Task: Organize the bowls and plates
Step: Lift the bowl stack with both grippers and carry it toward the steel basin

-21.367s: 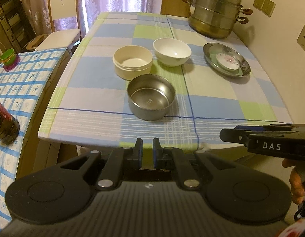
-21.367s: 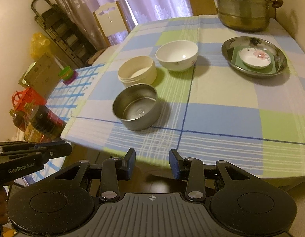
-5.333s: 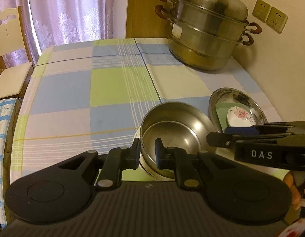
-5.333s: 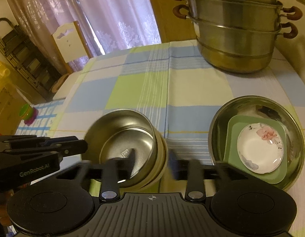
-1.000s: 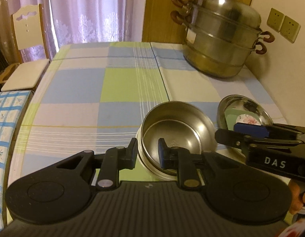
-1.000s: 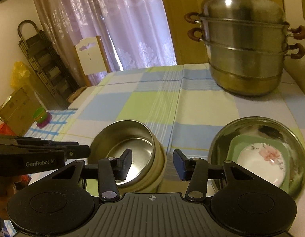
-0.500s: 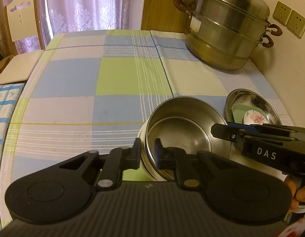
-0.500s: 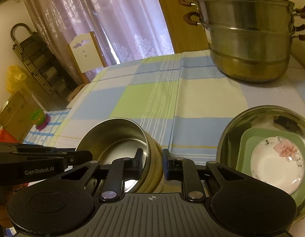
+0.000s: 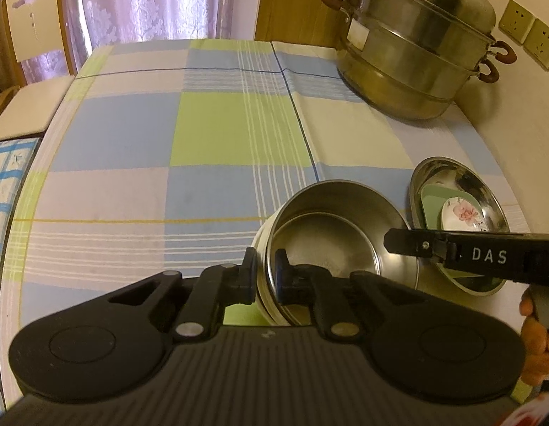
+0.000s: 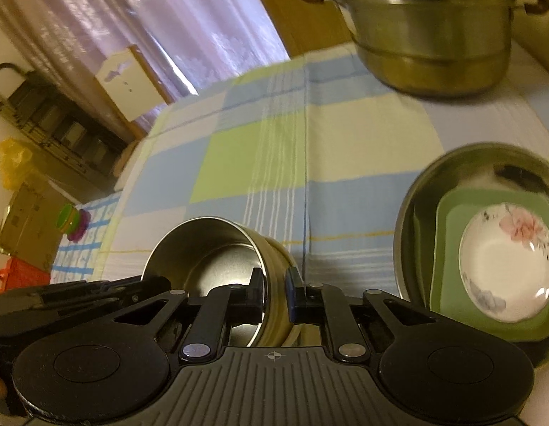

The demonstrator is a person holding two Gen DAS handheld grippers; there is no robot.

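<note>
Nested bowls (image 9: 331, 245), steel one innermost, sit lower centre on the checked surface (image 9: 132, 135). Left gripper (image 9: 265, 277) is clamped on the near rim; right gripper (image 10: 276, 294) is closing on the opposite rim, wall between its fingers. Steel is stiff, light and slick: rims are the sensible hold. Tray (image 10: 409, 213) with plates lies right, close beside; steamer (image 9: 409, 53) upper right, well apart.

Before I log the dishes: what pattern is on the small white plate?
A pink flower on white, on the small plate; the right wrist view shows it best.
</note>
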